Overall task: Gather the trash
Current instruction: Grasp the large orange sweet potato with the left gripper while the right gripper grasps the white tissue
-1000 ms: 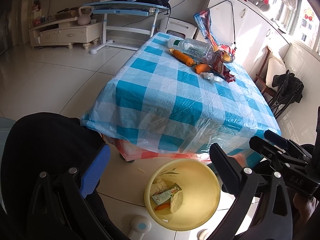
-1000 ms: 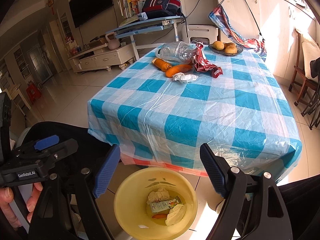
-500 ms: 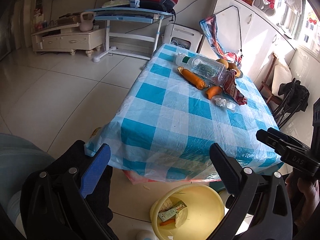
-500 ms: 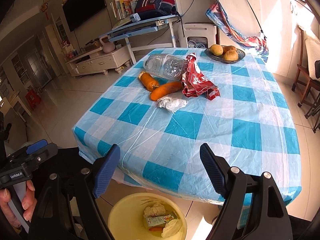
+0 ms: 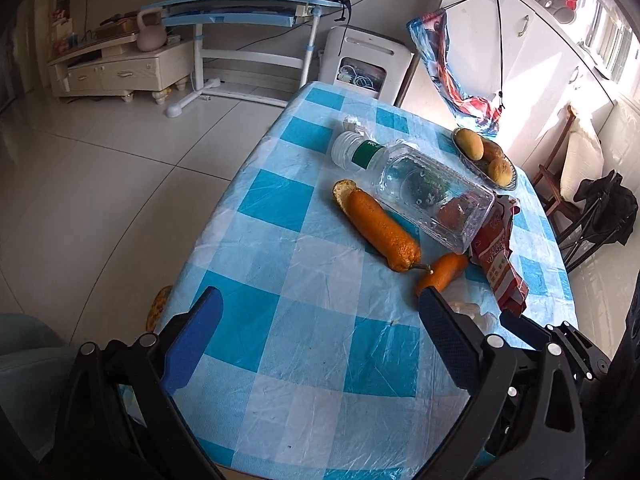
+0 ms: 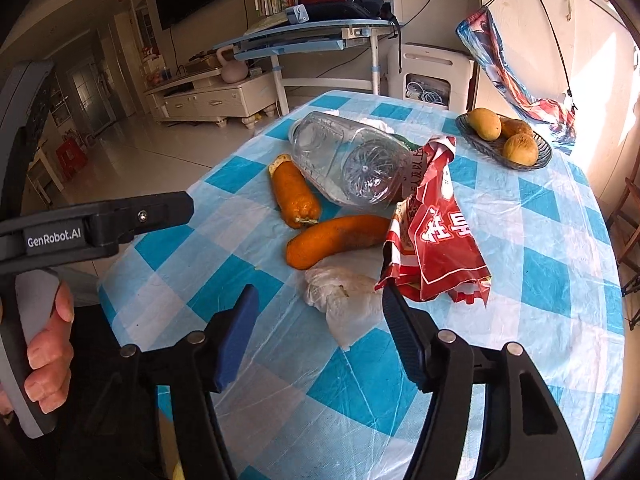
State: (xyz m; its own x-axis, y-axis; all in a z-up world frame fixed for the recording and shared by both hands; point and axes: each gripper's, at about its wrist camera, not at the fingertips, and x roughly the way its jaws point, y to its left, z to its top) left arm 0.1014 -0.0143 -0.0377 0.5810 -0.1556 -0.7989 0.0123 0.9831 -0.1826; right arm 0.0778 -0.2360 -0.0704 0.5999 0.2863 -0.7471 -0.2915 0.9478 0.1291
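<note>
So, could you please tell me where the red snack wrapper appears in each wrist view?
Left wrist: red snack wrapper at right of centre, beside the clear plastic bottle's base.
Right wrist: centre-right, large, just beyond the right jaw.
Shared landmark: the bottle, lying directly against the wrapper in both views.

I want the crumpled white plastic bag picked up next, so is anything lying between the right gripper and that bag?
Nothing visible does. The right gripper, its fingers closing, points straight at the white plastic bag, with only bare tablecloth between. The red wrapper lies just right of the bag, a carrot just behind.
</note>
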